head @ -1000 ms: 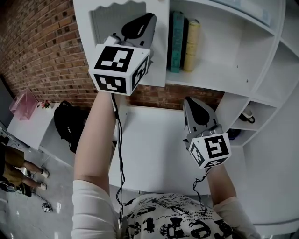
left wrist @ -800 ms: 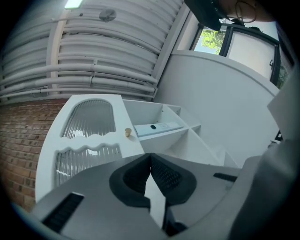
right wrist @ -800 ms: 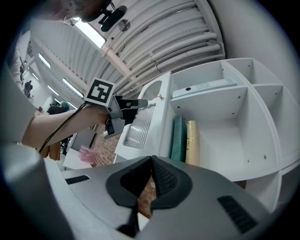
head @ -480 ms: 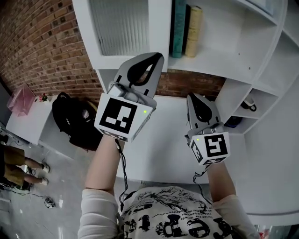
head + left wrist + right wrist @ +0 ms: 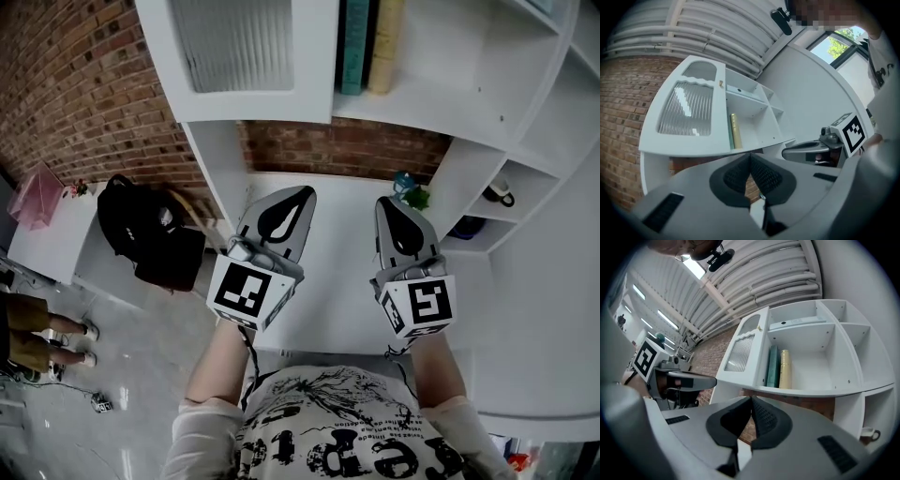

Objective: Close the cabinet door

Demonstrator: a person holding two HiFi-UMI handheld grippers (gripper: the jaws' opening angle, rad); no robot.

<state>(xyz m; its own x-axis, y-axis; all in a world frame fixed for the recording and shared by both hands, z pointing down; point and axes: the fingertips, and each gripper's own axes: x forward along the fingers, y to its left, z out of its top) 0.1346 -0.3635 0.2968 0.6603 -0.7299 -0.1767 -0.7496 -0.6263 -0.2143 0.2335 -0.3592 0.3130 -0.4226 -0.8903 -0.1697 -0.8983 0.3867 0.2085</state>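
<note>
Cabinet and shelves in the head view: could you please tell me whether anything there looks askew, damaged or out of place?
Nothing stands out. The ribbed-glass cabinet door looks shut and square in its frame, and the two books stand upright on the open shelf beside it.

the cabinet door (image 5: 242, 47) was smooth, with a ribbed frosted pane — the wall (image 5: 84, 94) rough brick; the left gripper (image 5: 296, 192) and right gripper (image 5: 390, 201) looked matt plastic.
</note>
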